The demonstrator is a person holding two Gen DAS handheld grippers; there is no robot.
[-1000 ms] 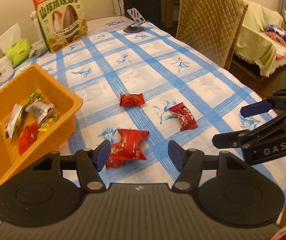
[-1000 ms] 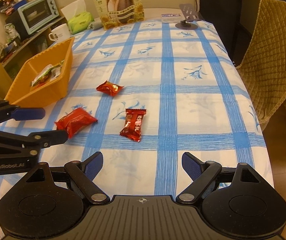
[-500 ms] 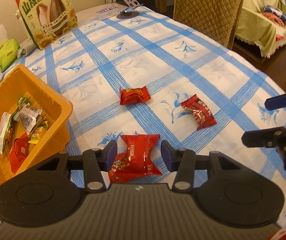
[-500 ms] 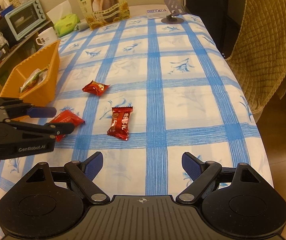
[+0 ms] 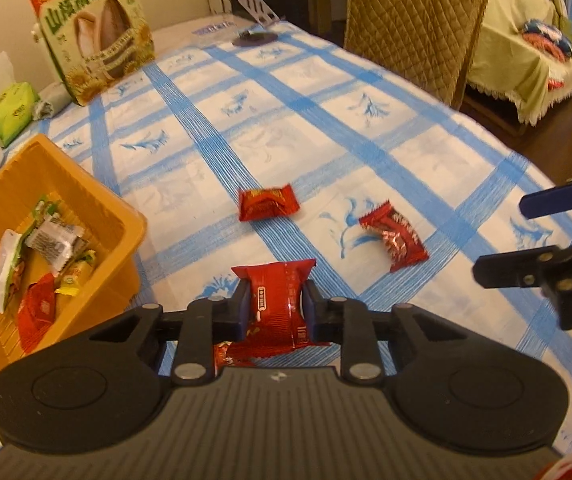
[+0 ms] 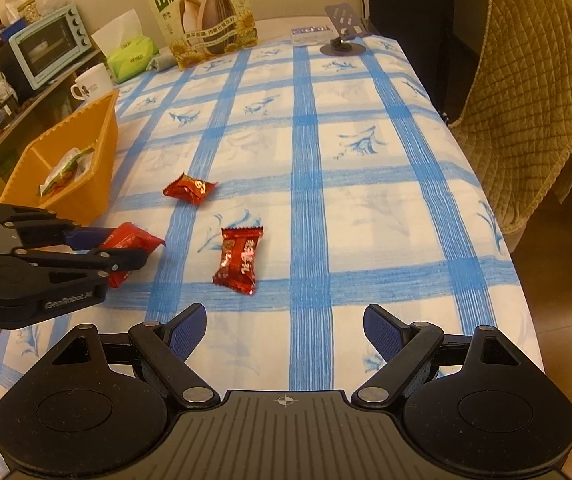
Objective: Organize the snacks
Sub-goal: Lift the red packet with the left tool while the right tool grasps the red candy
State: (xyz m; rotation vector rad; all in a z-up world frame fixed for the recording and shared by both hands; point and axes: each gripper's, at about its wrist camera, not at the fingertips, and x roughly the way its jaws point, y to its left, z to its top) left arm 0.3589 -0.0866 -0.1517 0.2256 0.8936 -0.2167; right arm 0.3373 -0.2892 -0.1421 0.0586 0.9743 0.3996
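Observation:
My left gripper [image 5: 275, 308] is closing its jaws on a red snack packet [image 5: 273, 288], and the blue pads press its two sides. From the right wrist view, the left gripper [image 6: 125, 248] holds that packet [image 6: 135, 238] low over the cloth beside the orange basket [image 6: 81, 148]. Two more red snacks [image 5: 267, 203] [image 5: 394, 236] lie on the tablecloth ahead. The orange basket [image 5: 65, 162] at the left holds several wrapped snacks. My right gripper [image 6: 286, 334] stands open over bare cloth, with a red snack [image 6: 239, 260] ahead of it.
A big sunflower-seed bag [image 6: 205, 12], a green tissue pack [image 6: 131, 54], a mug [image 6: 91, 82] and a phone stand [image 6: 344, 30] stand at the table's far end. A quilted chair [image 6: 534, 92] flanks the right edge. A toaster oven [image 6: 47, 46] sits on a shelf at the left.
My left gripper came forward and down over the red packet, and its jaws narrowed from wide apart until they pinch it. The right gripper stayed put, still open.

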